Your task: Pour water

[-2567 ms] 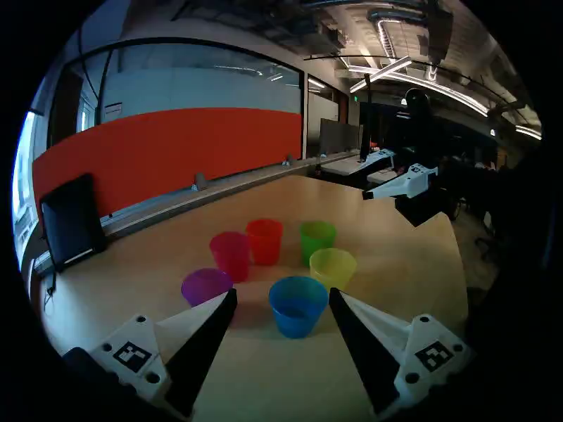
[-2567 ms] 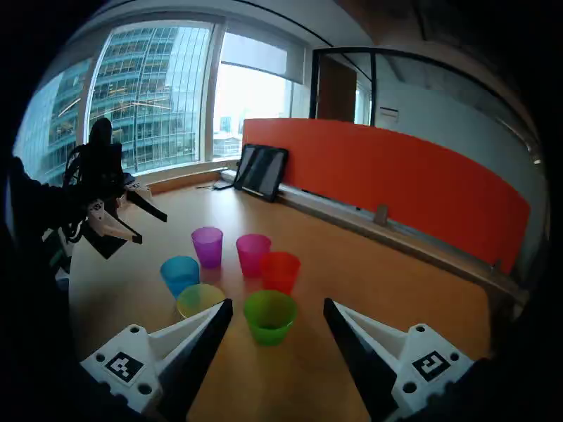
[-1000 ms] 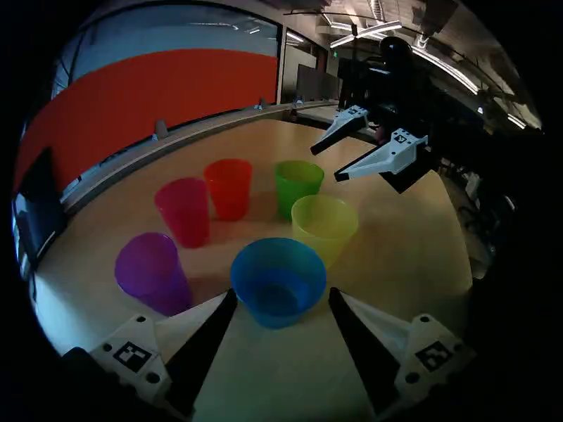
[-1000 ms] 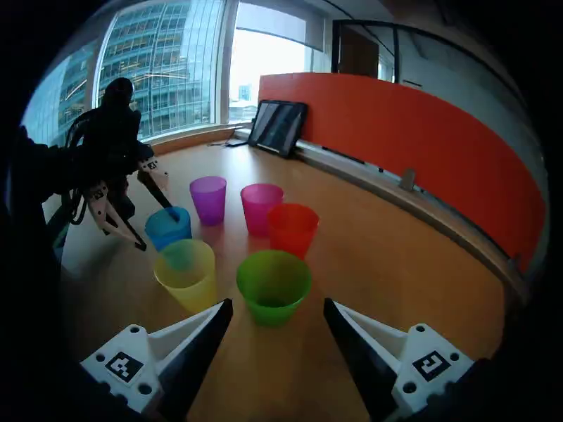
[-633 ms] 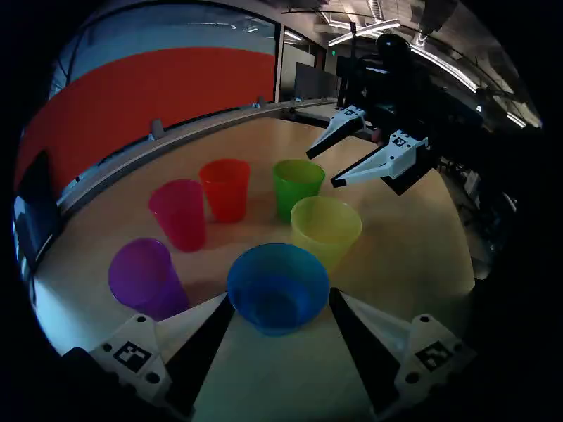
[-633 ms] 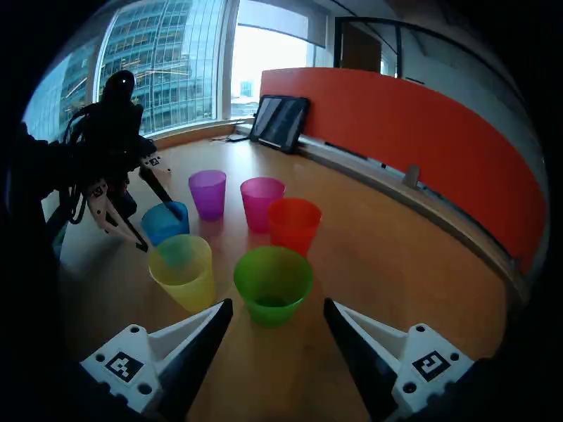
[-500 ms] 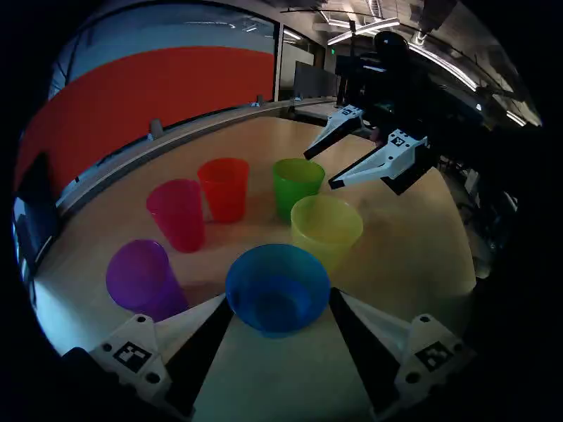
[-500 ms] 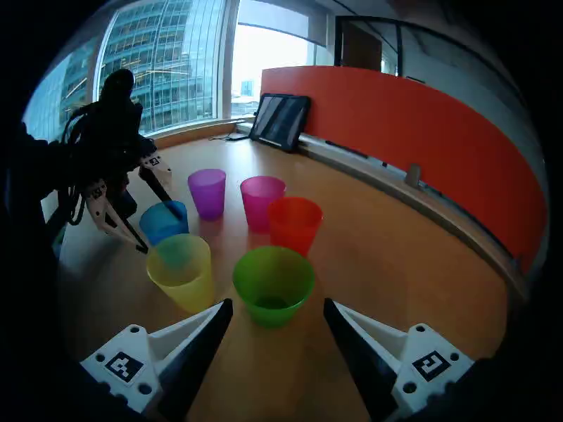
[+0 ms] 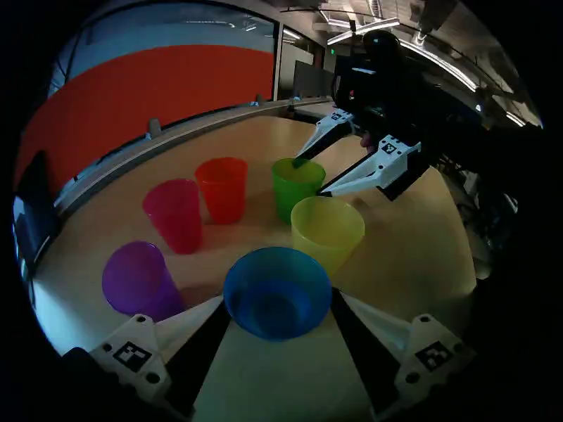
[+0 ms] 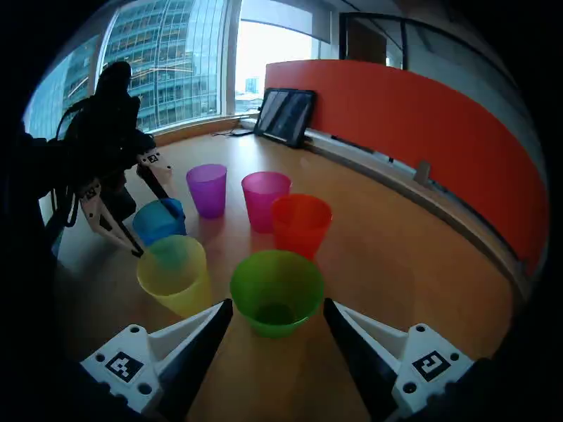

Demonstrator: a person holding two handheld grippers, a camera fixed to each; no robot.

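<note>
Left hand-held gripper (image 9: 280, 296) gapes around blue cup (image 9: 275, 313); right hand-held gripper (image 10: 276, 302) gapes around green cup (image 10: 276, 283).

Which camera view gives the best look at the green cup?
The right gripper view: the green cup stands close and central, with its inside visible. In the left gripper view it is farther off, partly behind the yellow cup.

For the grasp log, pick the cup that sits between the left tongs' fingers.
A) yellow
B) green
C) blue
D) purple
C: in the left gripper view the blue cup sits between the fingers of the open left tongs.
</note>
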